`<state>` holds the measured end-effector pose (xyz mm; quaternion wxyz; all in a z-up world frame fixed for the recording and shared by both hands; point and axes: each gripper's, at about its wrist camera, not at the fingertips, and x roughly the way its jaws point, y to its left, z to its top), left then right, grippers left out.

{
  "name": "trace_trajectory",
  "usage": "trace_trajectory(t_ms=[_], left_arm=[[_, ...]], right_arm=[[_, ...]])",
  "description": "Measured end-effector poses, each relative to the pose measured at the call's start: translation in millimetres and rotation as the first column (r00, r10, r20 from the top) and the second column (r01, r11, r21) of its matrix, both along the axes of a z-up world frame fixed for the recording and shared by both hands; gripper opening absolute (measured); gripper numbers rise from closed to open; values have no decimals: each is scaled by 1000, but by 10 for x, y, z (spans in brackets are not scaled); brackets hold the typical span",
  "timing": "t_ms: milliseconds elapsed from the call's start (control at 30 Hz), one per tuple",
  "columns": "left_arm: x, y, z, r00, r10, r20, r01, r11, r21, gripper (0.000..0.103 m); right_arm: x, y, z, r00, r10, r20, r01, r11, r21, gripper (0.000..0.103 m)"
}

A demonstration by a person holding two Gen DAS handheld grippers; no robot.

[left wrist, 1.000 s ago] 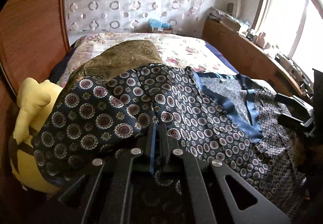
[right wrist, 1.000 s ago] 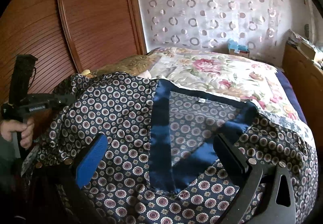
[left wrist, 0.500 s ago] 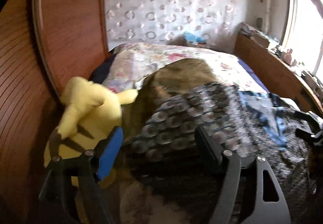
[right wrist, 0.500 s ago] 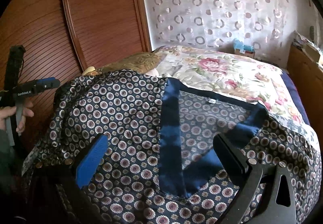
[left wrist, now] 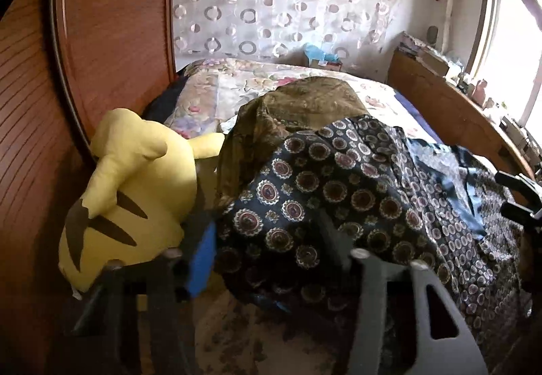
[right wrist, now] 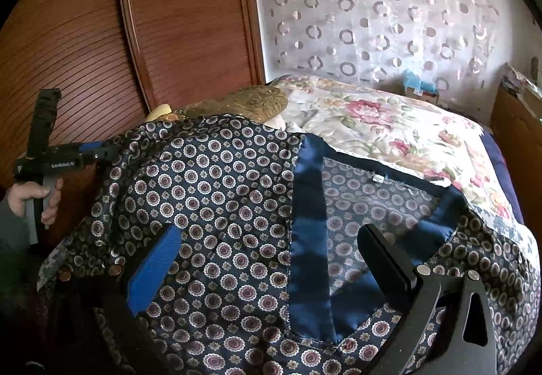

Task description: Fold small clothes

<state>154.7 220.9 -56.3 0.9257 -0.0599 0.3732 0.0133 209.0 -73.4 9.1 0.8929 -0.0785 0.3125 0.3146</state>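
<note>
Floral bedding under a wood-panelled wall is my work surface, a bed (right wrist: 389, 124) rather than a table. My left tongs (left wrist: 271, 249) stand spread wide, gripping nothing; the edge of the patterned garment (right wrist: 220, 199) hangs between the fingers without being pinched, so far as the blur lets me judge. My right tongs (right wrist: 271, 260) are likewise spread apart, hovering just above the cloth on either side of the blue satin neckband (right wrist: 308, 222), and I cannot tell whether they touch it.

That navy shirt with its medallion print lies spread over the near end of the bed, neck opening upward, its left side draped over an olive cushion (left wrist: 305, 107) toward the bed's left edge. A yellow plush toy (left wrist: 132, 192) sits just beside that draped edge, against the wall.

I judge the fold barely begun: the garment looks laid out but not yet doubled. Next I would need both tongs to close on matching edge points, the left on the sleeve side near the plush, then carry that side across toward the neckband without dragging the cushion.
</note>
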Motion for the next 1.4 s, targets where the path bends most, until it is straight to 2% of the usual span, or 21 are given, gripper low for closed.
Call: trace_trajectory(t_ms=[200,333,500,733,867,1033,1167,1400], left_arm=[[-98,-35,-30,999,38,-30,-36,998,51,19],[-193,-92,-12,999,40,-35,-38,998,47,15],[-326,-128,32,999,46,-24,-46,999,20,3],[-306,-300,370,997,-16,73,18,999,-30,2],[-142,-526,622,987,-104,120,110,993,-48,2],[159,-940,901,963,-224,152,226,974,-1,2],[377,-1199,946,946,-291,139,289,957,33,2],[523,-1370,903,937,-325,131,327,945,8,2]], right_arm=[[4,-17,-5,1000,-5,-4,5,1000,8,103],[-1,-22,-20,1000,-2,-6,2,1000,9,103],[1,-22,-16,1000,2,-5,-2,1000,13,103],[9,-26,-10,1000,-2,-4,2,1000,16,103],[5,-52,20,1000,-12,3,12,1000,21,103],[-10,-148,84,999,-36,17,36,999,30,103],[-13,-255,107,998,-64,22,63,997,43,103],[-5,-349,57,996,-84,12,83,995,47,103]])
